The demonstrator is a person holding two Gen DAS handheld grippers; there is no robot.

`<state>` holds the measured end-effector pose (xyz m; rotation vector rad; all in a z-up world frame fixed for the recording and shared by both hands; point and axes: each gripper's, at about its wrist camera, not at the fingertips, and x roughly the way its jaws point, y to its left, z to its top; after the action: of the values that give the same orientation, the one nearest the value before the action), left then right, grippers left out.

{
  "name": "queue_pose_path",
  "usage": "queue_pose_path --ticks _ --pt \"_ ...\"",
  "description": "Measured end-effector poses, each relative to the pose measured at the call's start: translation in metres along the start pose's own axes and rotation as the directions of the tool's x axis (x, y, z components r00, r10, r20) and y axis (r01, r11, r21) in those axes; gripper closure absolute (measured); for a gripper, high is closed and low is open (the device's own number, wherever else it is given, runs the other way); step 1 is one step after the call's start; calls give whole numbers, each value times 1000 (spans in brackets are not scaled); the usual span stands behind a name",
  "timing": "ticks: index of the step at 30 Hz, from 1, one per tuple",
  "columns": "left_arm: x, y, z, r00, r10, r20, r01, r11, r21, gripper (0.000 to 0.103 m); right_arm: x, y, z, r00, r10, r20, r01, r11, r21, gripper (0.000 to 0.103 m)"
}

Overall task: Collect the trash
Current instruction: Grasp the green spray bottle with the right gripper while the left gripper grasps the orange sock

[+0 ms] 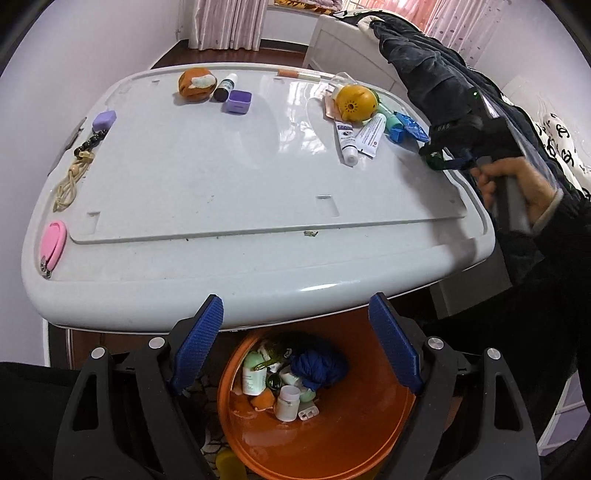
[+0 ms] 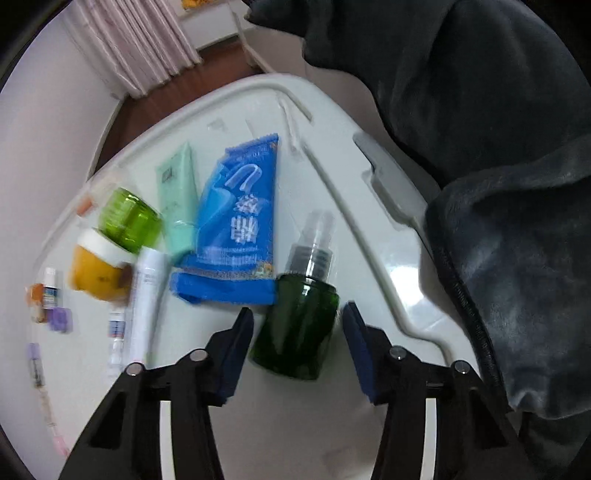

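Orange and already part-filled, the bin (image 1: 317, 406) below the white table (image 1: 258, 184) holds bottles, tubes and a blue wad, with the left gripper (image 1: 295, 343) wide open and empty above it, yet plenty of clutter is left around the table's 1 o'clock corner. The right gripper (image 2: 297, 332) straddles a dark green spray bottle (image 2: 299, 325) lying on its side with a clear cap toward 12 o'clock. Through the blur its pads seem just short of the glass.

Domestic bedroom: pink curtains (image 1: 221, 22) and wooden floor (image 1: 284, 55) beyond the tongs; toiletries on white appliance lid (image 1: 207, 177) ahead.
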<state>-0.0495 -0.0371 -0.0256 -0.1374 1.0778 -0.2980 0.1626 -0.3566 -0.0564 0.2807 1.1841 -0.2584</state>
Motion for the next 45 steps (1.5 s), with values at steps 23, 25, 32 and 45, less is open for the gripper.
queue_pose_path --ticks 23,25,32,45 --pt "70 104 228 955 235 181 -197 959 -204 24 -98 59 -82 916 365 165 -306 903 -301 67" --pt "88 116 242 954 255 157 -209 943 -260 24 -96 60 -78 913 381 148 -329 899 -290 67" --pt "137 133 251 935 349 71 -321 912 -256 40 -87 64 -69 911 396 116 -355 895 -269 67" --pt "23 69 171 948 289 130 -277 955 -102 70 -99 74 -85 895 432 113 -382 871 -308 67"
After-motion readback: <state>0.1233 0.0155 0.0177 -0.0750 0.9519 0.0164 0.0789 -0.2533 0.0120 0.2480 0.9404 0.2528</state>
